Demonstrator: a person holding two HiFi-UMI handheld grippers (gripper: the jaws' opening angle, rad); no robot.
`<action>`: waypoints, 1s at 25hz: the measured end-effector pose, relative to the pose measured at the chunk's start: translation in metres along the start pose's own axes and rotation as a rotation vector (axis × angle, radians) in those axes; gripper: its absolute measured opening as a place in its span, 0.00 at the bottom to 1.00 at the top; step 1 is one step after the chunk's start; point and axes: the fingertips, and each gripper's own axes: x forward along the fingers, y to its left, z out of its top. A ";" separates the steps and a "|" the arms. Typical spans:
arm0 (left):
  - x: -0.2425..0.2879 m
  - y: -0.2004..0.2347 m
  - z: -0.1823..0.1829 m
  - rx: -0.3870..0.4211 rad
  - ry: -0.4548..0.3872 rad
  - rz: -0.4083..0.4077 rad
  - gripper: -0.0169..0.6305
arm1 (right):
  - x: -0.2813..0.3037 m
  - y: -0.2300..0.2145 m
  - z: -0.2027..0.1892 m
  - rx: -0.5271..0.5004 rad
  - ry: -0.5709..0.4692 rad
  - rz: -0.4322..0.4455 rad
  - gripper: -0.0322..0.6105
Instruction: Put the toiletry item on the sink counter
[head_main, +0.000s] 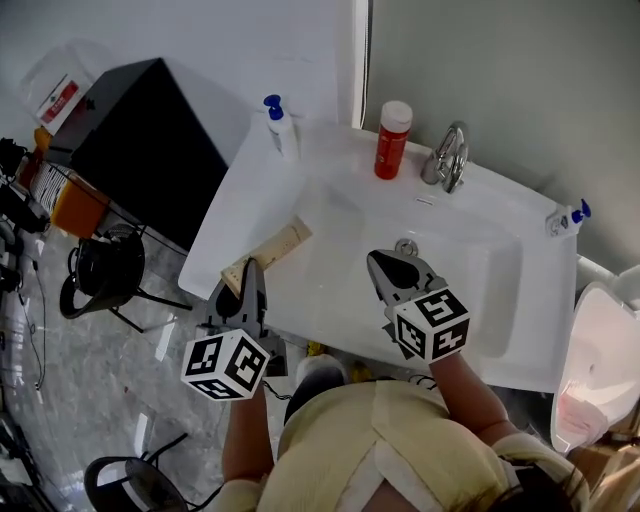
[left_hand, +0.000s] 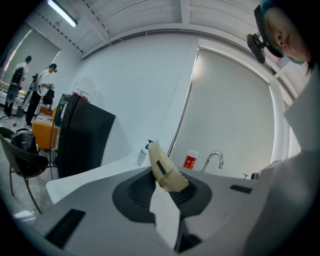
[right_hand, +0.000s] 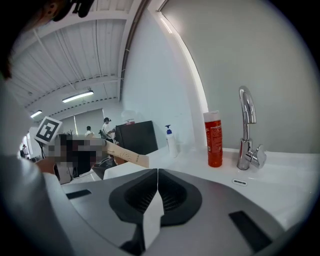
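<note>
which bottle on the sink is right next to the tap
The red bottle with the white cap, just left of the tap. The white pump bottle with a blue top stands farther off, at the back left corner.

The right hand-held gripper (right_hand: 157, 175) is closed, empty; red bottle (right_hand: 214, 139) beside faucet (right_hand: 246, 130), apparently apart.

I see a red bottle (head_main: 392, 139) just beside the faucet (head_main: 449, 157), a white pump bottle (head_main: 281, 127) (blue top) further along, a black cabinet (head_main: 150, 150) past it, and a chair (head_main: 105, 275) near the cabinet.
</note>
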 end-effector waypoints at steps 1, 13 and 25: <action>0.005 0.003 0.001 -0.002 0.006 -0.007 0.16 | 0.003 -0.002 0.001 0.005 0.000 -0.010 0.09; 0.057 0.026 0.015 -0.007 0.053 -0.087 0.16 | 0.040 -0.014 0.012 0.049 0.008 -0.095 0.09; 0.107 0.062 0.013 -0.015 0.107 -0.120 0.16 | 0.065 -0.023 0.012 0.083 0.030 -0.184 0.09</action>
